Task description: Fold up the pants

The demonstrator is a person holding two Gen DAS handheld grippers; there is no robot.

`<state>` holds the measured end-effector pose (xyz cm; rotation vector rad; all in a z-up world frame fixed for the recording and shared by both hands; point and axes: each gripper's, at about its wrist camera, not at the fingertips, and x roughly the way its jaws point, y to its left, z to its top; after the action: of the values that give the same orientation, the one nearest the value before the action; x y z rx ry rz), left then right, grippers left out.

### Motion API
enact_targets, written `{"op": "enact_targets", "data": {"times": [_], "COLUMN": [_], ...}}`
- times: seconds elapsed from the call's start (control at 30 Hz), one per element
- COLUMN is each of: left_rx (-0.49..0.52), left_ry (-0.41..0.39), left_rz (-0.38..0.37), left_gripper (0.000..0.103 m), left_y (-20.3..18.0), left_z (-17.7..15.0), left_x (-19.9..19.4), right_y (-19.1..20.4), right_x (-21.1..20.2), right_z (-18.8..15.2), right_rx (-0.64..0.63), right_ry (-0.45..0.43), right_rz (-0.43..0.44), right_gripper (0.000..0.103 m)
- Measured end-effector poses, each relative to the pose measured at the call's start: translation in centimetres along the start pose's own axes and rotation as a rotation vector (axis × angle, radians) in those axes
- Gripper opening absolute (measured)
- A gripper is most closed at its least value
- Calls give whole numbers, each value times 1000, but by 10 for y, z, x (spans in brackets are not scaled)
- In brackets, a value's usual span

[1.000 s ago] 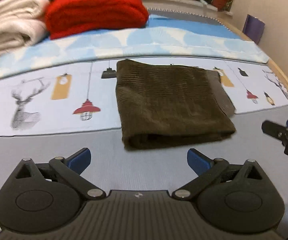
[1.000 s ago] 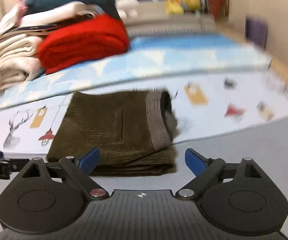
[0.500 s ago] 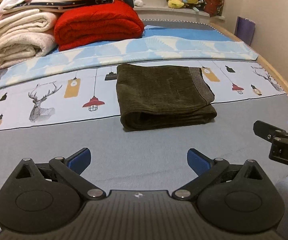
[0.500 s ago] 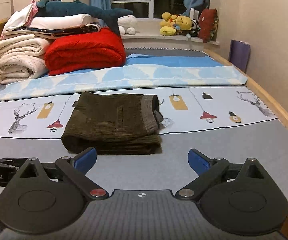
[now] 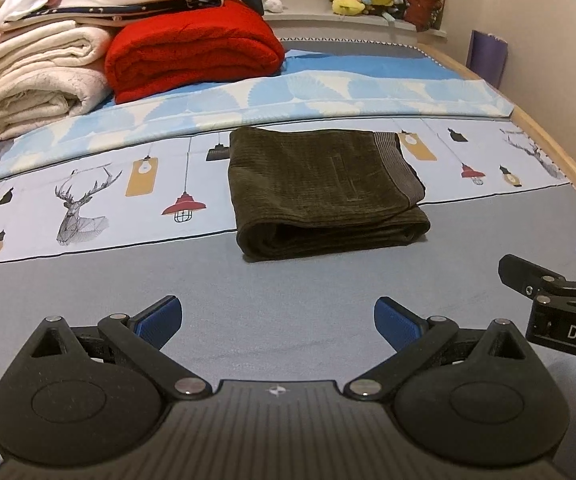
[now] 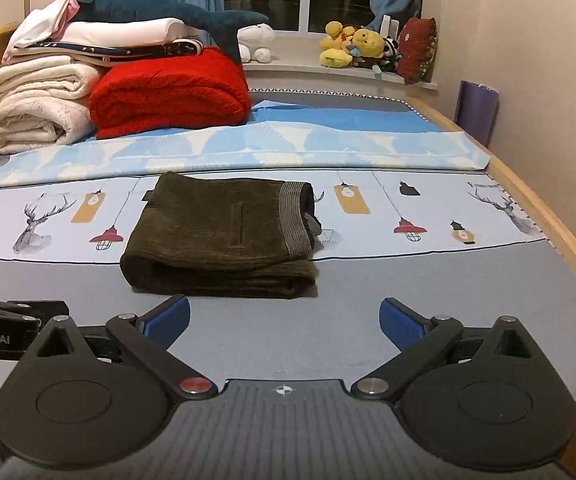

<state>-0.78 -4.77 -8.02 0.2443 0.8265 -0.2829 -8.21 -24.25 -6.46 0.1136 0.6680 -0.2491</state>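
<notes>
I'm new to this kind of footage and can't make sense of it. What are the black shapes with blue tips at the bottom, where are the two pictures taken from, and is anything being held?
No robot here: a person carries a two-finger tool in each hand, each with a wide-angle camera looking along its fingers. One picture is from the left tool, the other from the right tool. The black shapes are the fingers' arms; the blue tips are the pads. Both tools are open and hold nothing. On the bed lie the folded dark pants, with the red blanket and the white blankets stacked behind. The black object at each picture's side edge is the other tool.
</notes>
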Motion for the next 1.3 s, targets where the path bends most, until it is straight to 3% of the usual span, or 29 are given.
{"op": "enact_targets", "data": {"times": [0.57, 1.3], "left_rx": [14, 29], "left_ry": [54, 78], "left_rz": [14, 19], "left_gripper": [102, 102], "left_y": [3, 2], "left_z": [21, 22], "left_x": [56, 68], "right_y": [4, 9], "right_x": [52, 68], "right_z": [9, 11], "right_rx": [-3, -23], "right_ry": [36, 58], "right_rz": [-23, -13], "right_gripper": [100, 100]}}
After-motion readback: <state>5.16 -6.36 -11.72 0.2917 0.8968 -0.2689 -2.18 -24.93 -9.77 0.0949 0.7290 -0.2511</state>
